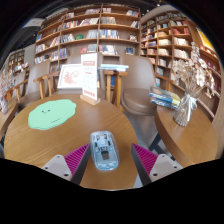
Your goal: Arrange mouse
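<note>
A light blue and grey mouse (pixel 104 149) lies on the round wooden table (pixel 60 140), between my two fingers. My gripper (pixel 109 160) is open: the magenta pad on the left finger (pixel 74 158) and the one on the right finger (pixel 146 159) each stand apart from the mouse with bare wood showing on both sides. The mouse rests on the table on its own. A pale green mat (pixel 51 115) lies on the table beyond the left finger.
A white sign stand (pixel 90 82) stands at the table's far edge. A second wooden table (pixel 185 125) with books (pixel 164 98) is to the right. Chairs and tall bookshelves (pixel 90 30) fill the background.
</note>
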Tool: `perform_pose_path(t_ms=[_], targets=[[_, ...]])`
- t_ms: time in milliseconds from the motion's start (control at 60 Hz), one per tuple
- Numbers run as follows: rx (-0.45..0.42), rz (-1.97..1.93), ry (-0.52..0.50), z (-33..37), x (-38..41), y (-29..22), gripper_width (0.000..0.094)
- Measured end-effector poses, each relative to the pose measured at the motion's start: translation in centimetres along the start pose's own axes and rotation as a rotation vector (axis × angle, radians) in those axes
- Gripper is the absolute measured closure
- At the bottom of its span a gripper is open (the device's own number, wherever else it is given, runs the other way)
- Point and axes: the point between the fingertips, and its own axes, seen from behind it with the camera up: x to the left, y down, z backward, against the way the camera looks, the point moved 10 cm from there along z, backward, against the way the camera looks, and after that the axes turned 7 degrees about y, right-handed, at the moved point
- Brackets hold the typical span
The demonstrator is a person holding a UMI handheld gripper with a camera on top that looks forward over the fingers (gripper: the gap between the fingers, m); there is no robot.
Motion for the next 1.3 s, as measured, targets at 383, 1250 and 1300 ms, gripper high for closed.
perform_pose_path(t_ms=[383, 1250, 1300], targets=[[0.057, -0.046, -0.007, -1.5, 0.4, -1.1, 0.0134], [-0.050, -0.022, -0.087, 2.3, 14.0, -16.7, 0.0560], [-0.034, -0.013, -0.099, 1.1, 17.1, -17.0, 0.0561]])
